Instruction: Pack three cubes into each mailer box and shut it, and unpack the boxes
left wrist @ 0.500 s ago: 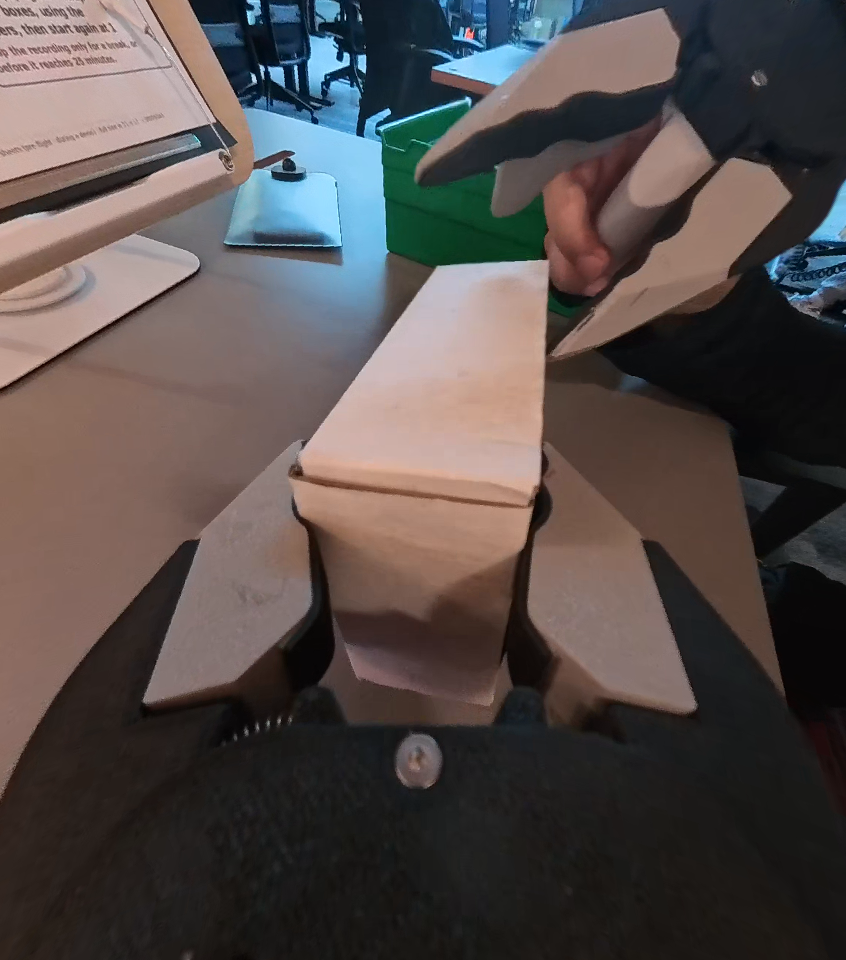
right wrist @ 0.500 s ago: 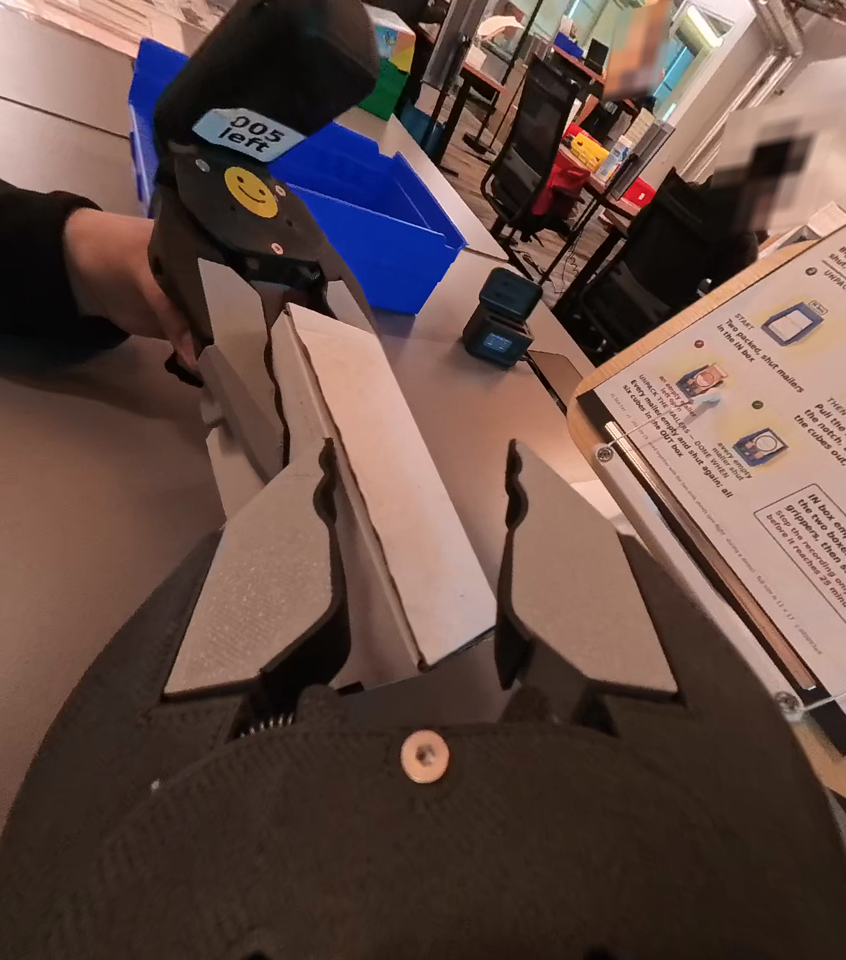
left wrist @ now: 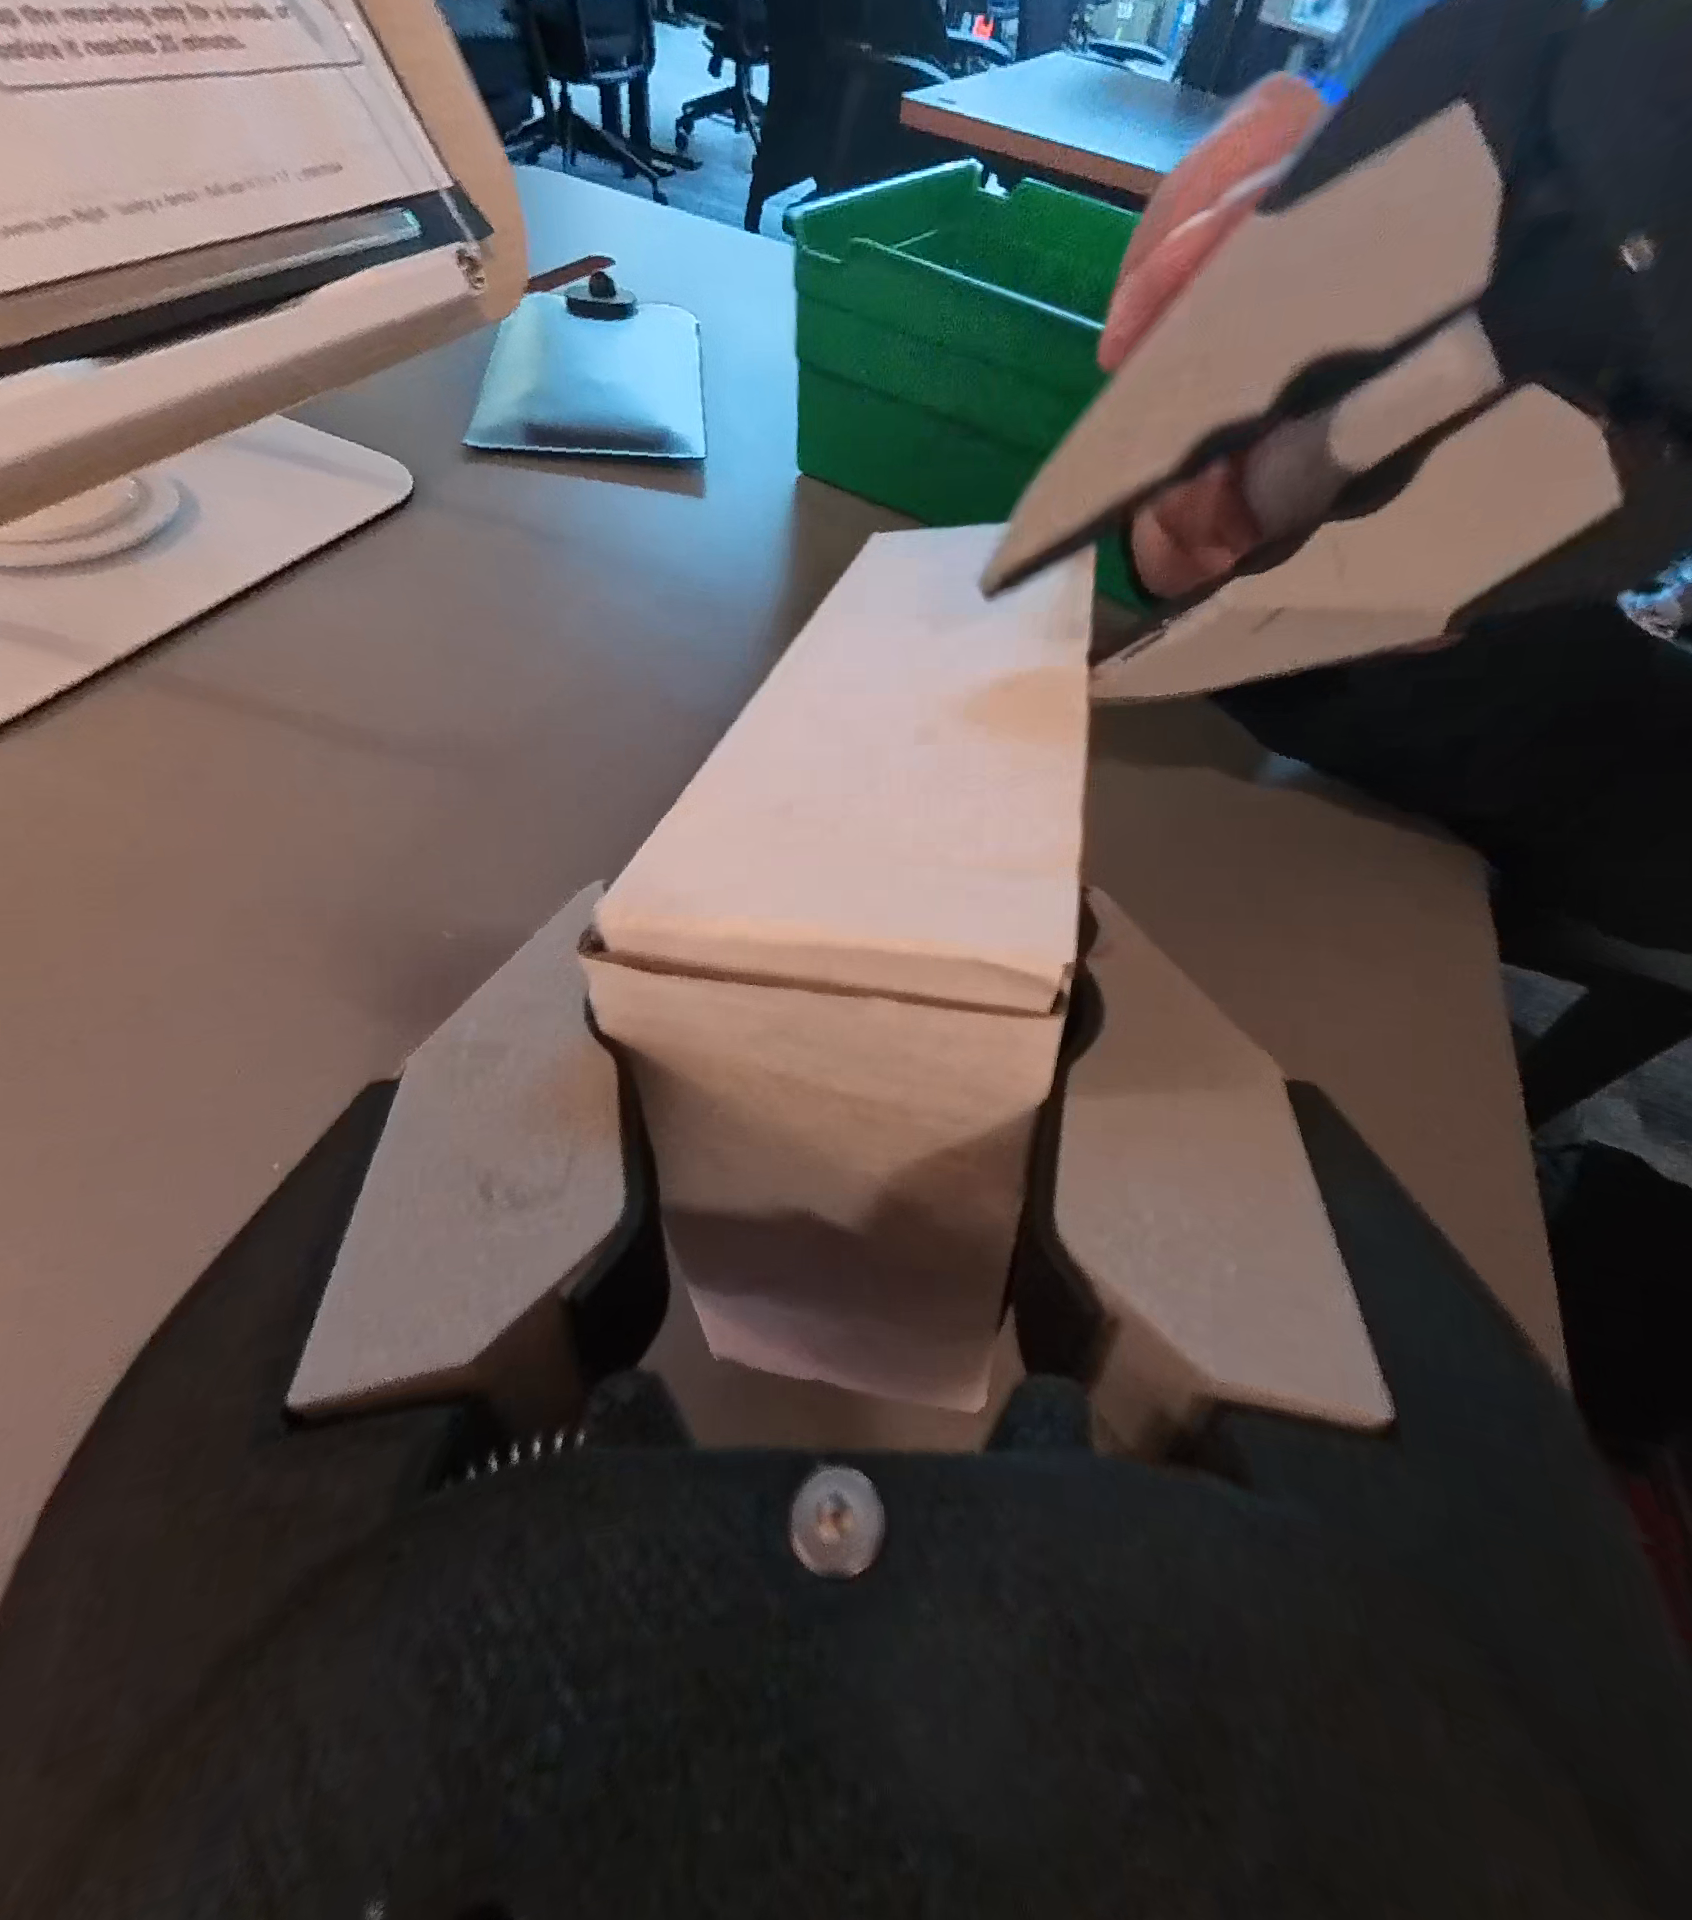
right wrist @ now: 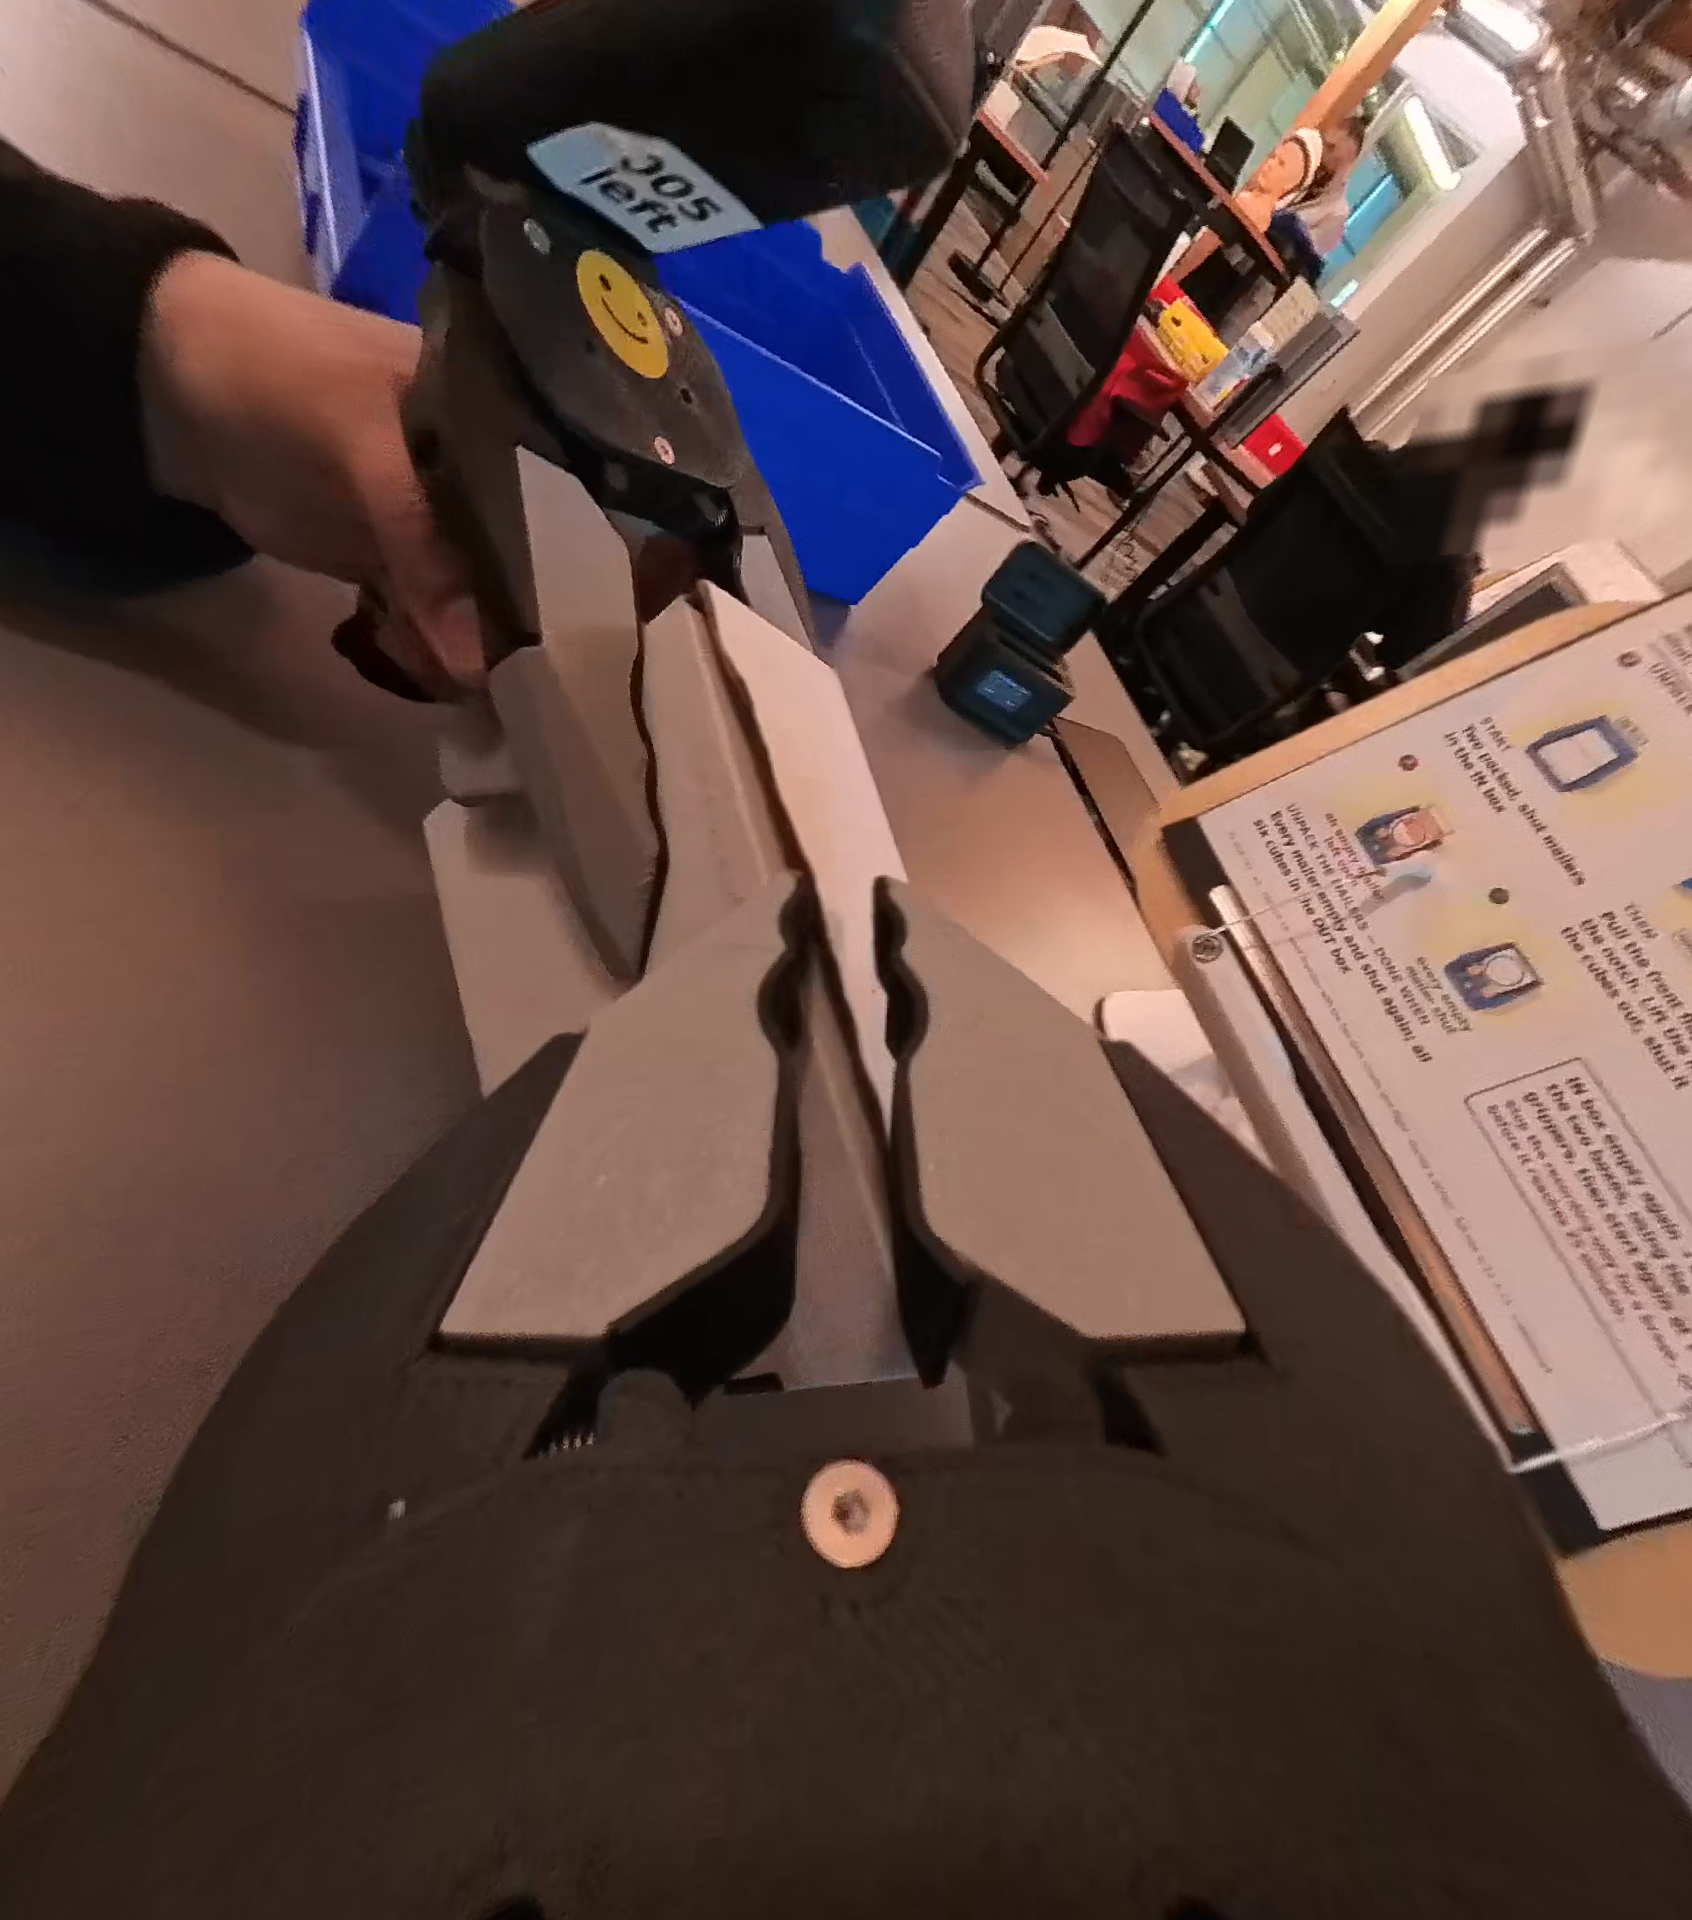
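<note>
The left hand-held gripper [left wrist: 837, 1049] clamps the near end of the white mailer box [left wrist: 883, 790], pinning it on the worktop [left wrist: 250, 883], seemingly to steady it. At the far end, the right hand-held gripper [right wrist: 837, 935] has narrowed from half a second ago, when it stood wide, and now pinches the box's thin edge, likely its lid or flap. A green bin [left wrist: 946, 343] stands beyond.
</note>
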Demonstrator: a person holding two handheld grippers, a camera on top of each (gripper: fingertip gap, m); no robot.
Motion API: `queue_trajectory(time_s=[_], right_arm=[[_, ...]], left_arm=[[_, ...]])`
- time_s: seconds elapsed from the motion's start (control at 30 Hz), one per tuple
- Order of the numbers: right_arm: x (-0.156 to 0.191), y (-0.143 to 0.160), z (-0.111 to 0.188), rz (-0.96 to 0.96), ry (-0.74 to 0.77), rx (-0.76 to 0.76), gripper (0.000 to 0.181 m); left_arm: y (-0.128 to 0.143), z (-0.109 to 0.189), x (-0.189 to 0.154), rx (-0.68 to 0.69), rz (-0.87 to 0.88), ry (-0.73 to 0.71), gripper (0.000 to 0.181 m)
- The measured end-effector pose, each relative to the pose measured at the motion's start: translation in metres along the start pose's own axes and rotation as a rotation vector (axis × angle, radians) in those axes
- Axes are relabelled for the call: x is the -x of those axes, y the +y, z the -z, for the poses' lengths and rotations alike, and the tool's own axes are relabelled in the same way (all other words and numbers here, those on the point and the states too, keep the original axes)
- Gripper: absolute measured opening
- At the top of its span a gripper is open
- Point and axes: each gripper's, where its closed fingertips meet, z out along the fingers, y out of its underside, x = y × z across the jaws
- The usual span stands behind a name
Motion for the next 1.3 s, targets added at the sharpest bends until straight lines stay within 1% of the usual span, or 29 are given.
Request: queue_trajectory(time_s=[0.03,0.1,0.13,0.23,0.33,0.4,0.5,0.57,0.6,0.63,0.7,0.87,0.93,0.97,1.03,1.07,1.13,1.3], right_arm=[[0.0,0.001,-0.001,0.027,0.023,0.007,0.006],[0.0,0.001,-0.003,0.081,0.071,0.014,0.004],[0.002,0.001,-0.003,0.105,0.082,0.016,0.0],[0.003,0.002,-0.004,0.135,0.105,0.02,0.0],[0.0,0.001,-0.002,0.107,0.107,0.02,0.002],[-0.011,-0.005,0.003,0.108,0.174,-0.002,0.004],[-0.021,-0.008,0.007,0.01,0.179,-0.022,0.006],[-0.038,-0.003,0.012,-0.018,0.244,-0.022,0.011],[-0.046,-0.001,0.016,-0.036,0.278,-0.024,0.0],[-0.057,0.002,0.022,-0.043,0.331,-0.022,0.0],[-0.07,0.01,0.029,-0.04,0.38,-0.013,0.0],[-0.078,0.031,0.022,-0.142,0.389,0.041,0.0],[-0.078,0.03,0.022,-0.188,0.372,0.033,0.0],[-0.075,0.032,0.021,-0.228,0.34,0.03,0.0],[-0.064,0.042,0.012,-0.346,0.22,0.053,0.0],[-0.062,0.045,0.01,-0.405,0.184,0.05,0.0],[-0.065,0.044,0.012,-0.485,0.162,0.017,0.0],[-0.061,0.048,0.011,-0.62,0.077,0.006,0.0]], left_arm=[[0.001,-0.001,0.001,0.003,0.021,-0.004,0.084],[0.003,-0.001,0.002,0.014,0.029,-0.005,0.084],[0.004,-0.002,0.002,0.018,0.022,-0.005,0.084],[0.008,-0.003,0.003,0.033,0.003,-0.011,0.083],[0.007,-0.005,-0.003,0.026,-0.021,0.008,0.083],[0.006,-0.008,-0.01,0.019,-0.065,0.027,0.082],[0.012,-0.013,-0.007,0.063,-0.197,-0.046,0.082],[0.02,-0.017,-0.017,0.093,-0.325,-0.021,0.082],[0.023,-0.02,-0.026,0.096,-0.39,-0.002,0.082],[0.027,-0.023,-0.029,0.119,-0.43,-0.007,0.082],[0.029,-0.025,-0.028,0.127,-0.433,-0.018,0.082],[0.028,-0.024,-0.029,0.097,-0.453,0.006,0.082],[0.028,-0.024,-0.027,0.093,-0.424,0.009,0.082],[0.028,-0.025,-0.027,0.085,-0.418,0.013,0.082],[0.027,-0.025,-0.026,0.071,-0.399,0.022,0.082],[0.027,-0.025,-0.026,0.063,-0.38,0.029,0.082],[0.026,-0.025,-0.027,0.047,-0.406,0.033,0.082],[0.027,-0.024,-0.031,0.039,-0.466,0.031,0.082]])
